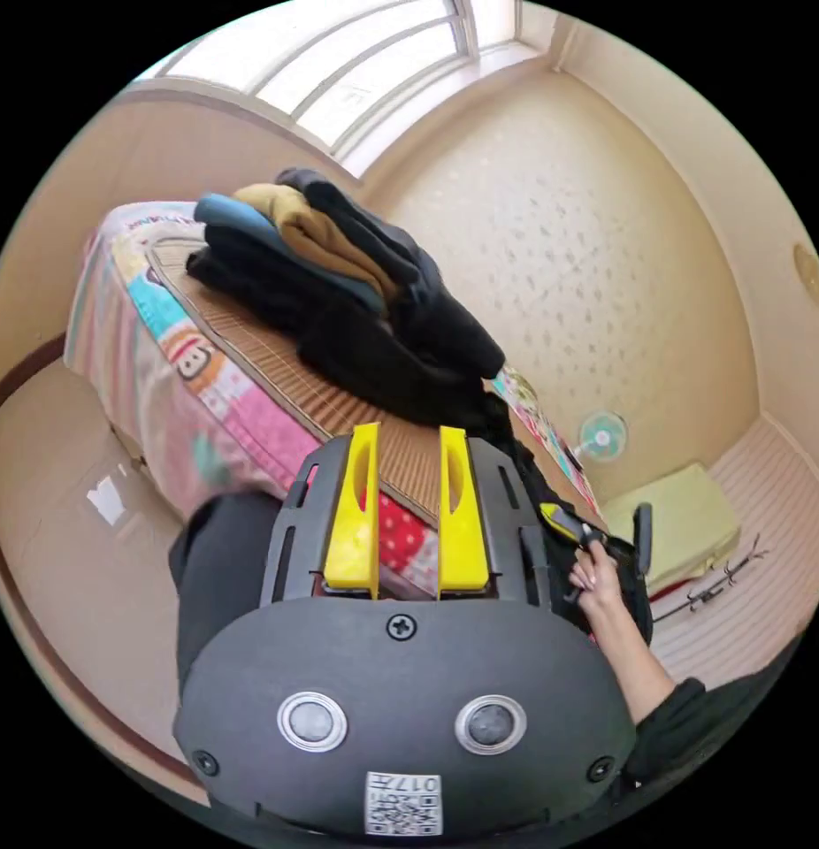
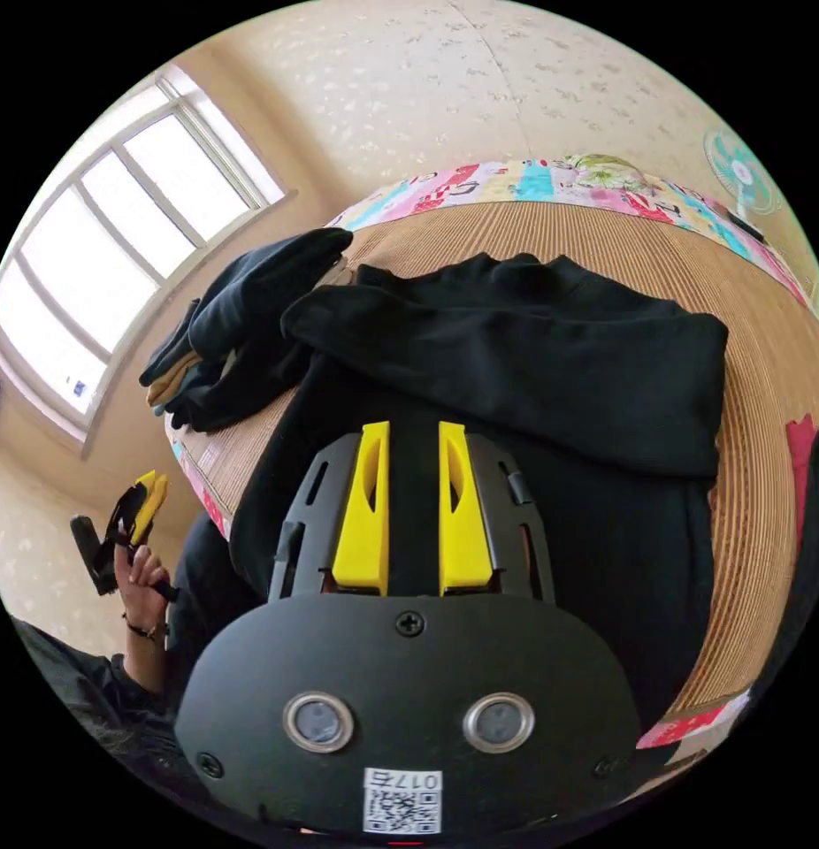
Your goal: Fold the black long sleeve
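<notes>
Yellow jaws of the right gripper [image 2: 413,504] are standing parted with nothing between them, hovering over the black long sleeve [image 2: 551,389] — it is lying spread on the woven mat [image 2: 763,380], its lower part hanging past the near edge of the bed [image 2: 533,181]. Beside it, toward the window [image 2: 118,230], a pile of folded clothes [image 2: 241,327] is sitting near the mat's edge. Off the bed's side, the left gripper [image 1: 409,504] is gaping too, holding nothing — bare mat lying beyond its tips.
</notes>
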`<state>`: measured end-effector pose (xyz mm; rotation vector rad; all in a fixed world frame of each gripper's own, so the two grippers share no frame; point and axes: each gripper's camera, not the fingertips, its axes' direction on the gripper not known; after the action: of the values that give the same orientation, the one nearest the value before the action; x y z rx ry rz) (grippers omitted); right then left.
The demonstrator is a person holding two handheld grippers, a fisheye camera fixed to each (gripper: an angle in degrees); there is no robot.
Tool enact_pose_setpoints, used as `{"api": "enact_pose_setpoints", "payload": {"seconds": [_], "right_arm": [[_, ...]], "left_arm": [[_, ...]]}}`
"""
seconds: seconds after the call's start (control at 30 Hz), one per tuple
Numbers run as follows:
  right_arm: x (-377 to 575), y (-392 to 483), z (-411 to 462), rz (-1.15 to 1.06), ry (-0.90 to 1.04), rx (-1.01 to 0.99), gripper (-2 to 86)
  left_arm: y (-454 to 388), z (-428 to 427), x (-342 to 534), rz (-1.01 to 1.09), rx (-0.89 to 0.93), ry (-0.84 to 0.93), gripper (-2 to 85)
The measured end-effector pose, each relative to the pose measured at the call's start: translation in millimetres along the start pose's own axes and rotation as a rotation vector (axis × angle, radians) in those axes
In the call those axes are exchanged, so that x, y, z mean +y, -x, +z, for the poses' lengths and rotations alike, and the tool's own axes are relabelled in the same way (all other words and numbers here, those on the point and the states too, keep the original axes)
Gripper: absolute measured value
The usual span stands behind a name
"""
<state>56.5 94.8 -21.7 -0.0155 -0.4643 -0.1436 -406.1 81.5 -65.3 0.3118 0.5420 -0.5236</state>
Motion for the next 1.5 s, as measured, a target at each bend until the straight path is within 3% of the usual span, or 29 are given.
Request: {"api": "enact_pose_setpoints", "payload": {"seconds": [0.13, 0.23, 0.27, 0.4, 0.47, 0.57, 0.77, 0.9, 1.0, 1.1, 1.3, 1.4, 1.5], "right_arm": [[28.3, -26.0, -1.0, -0.055, 0.135, 0.209, 8.7], [48.6, -39.1, -17.3, -0.067, 0.072, 0.084, 8.0], [50.9, -40.0, -20.9, -0.063, 0.08, 0.079, 7.6], [58.0, -17.1, -23.8, -0.209, 0.119, 0.23, 6.8], [65.2, -1.7, -23.2, -0.296, 0.127, 0.341, 6.5], [73.8, 6.4, -24.2, -0.306, 0.091, 0.383, 6.4], [87.9, 18.1, -28.1, -0.352, 0.049, 0.467, 6.3], [87.0, 5.8, -37.1, -0.324, 0.053, 0.413, 6.4], [86.4, -14.5, -48.4, -0.277, 0.045, 0.314, 6.6], [86.8, -41.5, -59.8, -0.214, 0.03, 0.179, 6.6], [92.1, -91.8, -72.0, -0.084, -0.011, -0.029, 5.5], [95.4, -102.7, -74.8, -0.077, -0.023, -0.044, 4.5], [97.0, -113.9, -78.2, -0.067, -0.03, -0.07, 3.8]], "left_arm": [[32.5, 41.8, -86.7, 0.017, -0.14, -0.01, 13.4], [42.0, 99.4, -115.8, 0.07, -0.283, 0.154, 12.9], [33.5, 110.1, -117.4, 0.168, -0.316, 0.171, 9.2], [15.4, 88.0, -127.5, 0.282, -0.29, 0.266, 5.5], [33.7, 13.5, -136.6, 0.176, -0.194, 0.08, 5.2], [93.5, -47.3, -145.4, -0.066, -0.213, -0.042, 6.0], [204.2, -57.3, -94.5, -0.487, 0.056, -0.016, 17.3], [204.6, -40.6, -70.7, -0.547, 0.117, 0.006, 17.1], [190.4, -52.4, -63.0, -0.555, 0.026, -0.077, 11.6], [155.6, -74.4, -61.4, -0.505, 0.042, -0.123, 3.8], [-58.2, -107.0, -55.7, 0.053, 0.265, -0.332, 3.2], [-190.4, -61.9, -36.8, 0.354, 0.427, -0.293, 3.3], [-318.6, 19.3, 6.3, 0.61, 0.603, -0.109, 3.5]]}}
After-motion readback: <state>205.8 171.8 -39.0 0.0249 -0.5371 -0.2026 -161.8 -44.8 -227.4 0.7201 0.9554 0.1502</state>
